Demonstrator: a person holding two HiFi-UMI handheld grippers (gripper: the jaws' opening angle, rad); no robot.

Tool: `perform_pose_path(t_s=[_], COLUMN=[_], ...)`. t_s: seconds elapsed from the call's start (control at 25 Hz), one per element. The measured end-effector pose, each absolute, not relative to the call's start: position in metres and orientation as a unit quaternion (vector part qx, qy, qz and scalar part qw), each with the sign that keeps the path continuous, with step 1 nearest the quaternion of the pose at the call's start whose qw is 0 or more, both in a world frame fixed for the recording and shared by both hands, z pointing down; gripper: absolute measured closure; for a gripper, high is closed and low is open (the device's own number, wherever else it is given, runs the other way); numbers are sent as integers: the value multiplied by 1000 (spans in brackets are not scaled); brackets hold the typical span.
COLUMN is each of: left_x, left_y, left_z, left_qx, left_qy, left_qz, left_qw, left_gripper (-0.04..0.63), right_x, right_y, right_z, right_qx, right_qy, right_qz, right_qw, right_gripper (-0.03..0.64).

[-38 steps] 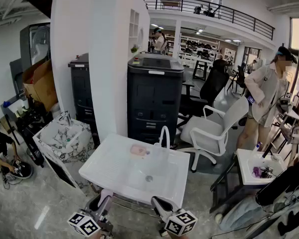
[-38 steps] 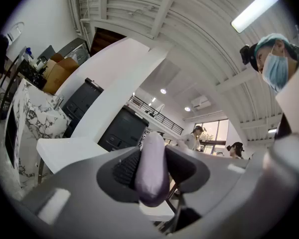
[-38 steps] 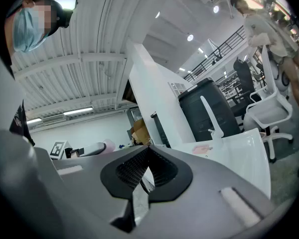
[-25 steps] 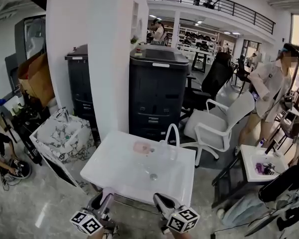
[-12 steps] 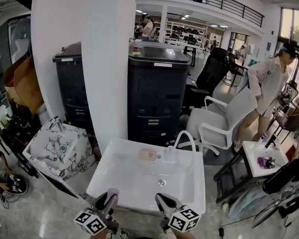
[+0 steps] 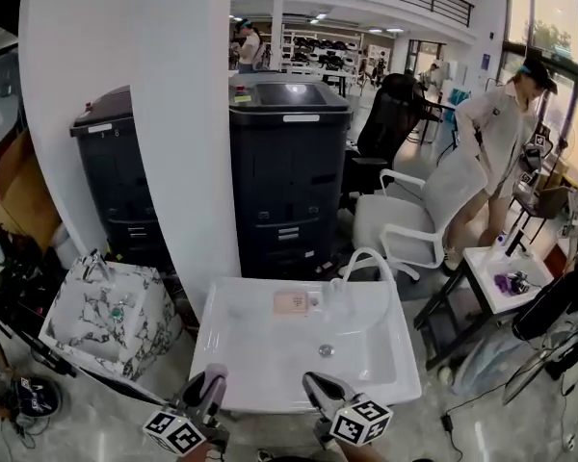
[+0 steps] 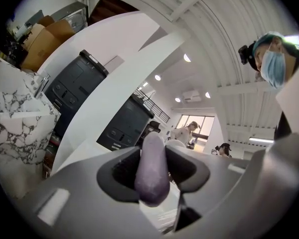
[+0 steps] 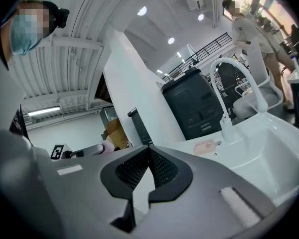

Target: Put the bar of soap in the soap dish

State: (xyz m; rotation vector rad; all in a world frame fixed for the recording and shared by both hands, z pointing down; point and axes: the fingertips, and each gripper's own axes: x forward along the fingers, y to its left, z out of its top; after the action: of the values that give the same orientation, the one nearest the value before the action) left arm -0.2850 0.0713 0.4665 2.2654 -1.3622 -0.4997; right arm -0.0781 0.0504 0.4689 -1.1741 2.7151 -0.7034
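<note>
**Hazards**
- The left gripper (image 6: pixel 212 378) is clenched on a lavender, rounded bar (image 7: pixel 152 168), judged to be the bar of soap. It is held just off the near edge of the white sink unit (image 6: pixel 233 354), left of centre. The bar looks smooth and only its narrow sides are pinched. Any change of pressure during the reach could make it slip out into the basin (image 6: pixel 371 340) or over the near edge.
- The reach runs from the near edge to the far edge. The faucet (image 6: pixel 366 258) arches over that path near the far right corner, so a high or wide approach could strike it.
- A hard set-down could push the soap dish (image 6: pixel 291 302) off the far edge.
- The right gripper (image 6: pixel 315 383) has its jaws closed together on nothing. It waits at the near edge, right of centre.

**Containers**
- Basin: holds only its drain (image 6: pixel 319 350).
- Soap dish: pinkish, flat, at the middle of the far edge, just left of the faucet base. Nothing can be made out in it
</note>
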Motion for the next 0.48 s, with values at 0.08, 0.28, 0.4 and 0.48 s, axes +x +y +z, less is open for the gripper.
perform_pose_path(t_s=[0.08,0.28,0.4,0.48], left_x=[-291,-297,-301,-306], left_y=[66,65,62,59], left_z=[471,475,475,480], left_qx=[825,822,816,816], left_qy=[-486,-482,-488,-490], left_qz=[-182,-189,-189,-192], left_qw=[225,239,246,242], left_gripper=[391,391,391,391], right_x=[-80,-82,-85,-90], right_y=[49,50,44,37], right_z=[472,474,476,478], right_qx=[-397,-408,-411,-407], right_qy=[886,880,880,883], right_qz=[-235,-240,-237,-234], right_qw=[47,32,24,18], right_gripper=[615,615,615,615])
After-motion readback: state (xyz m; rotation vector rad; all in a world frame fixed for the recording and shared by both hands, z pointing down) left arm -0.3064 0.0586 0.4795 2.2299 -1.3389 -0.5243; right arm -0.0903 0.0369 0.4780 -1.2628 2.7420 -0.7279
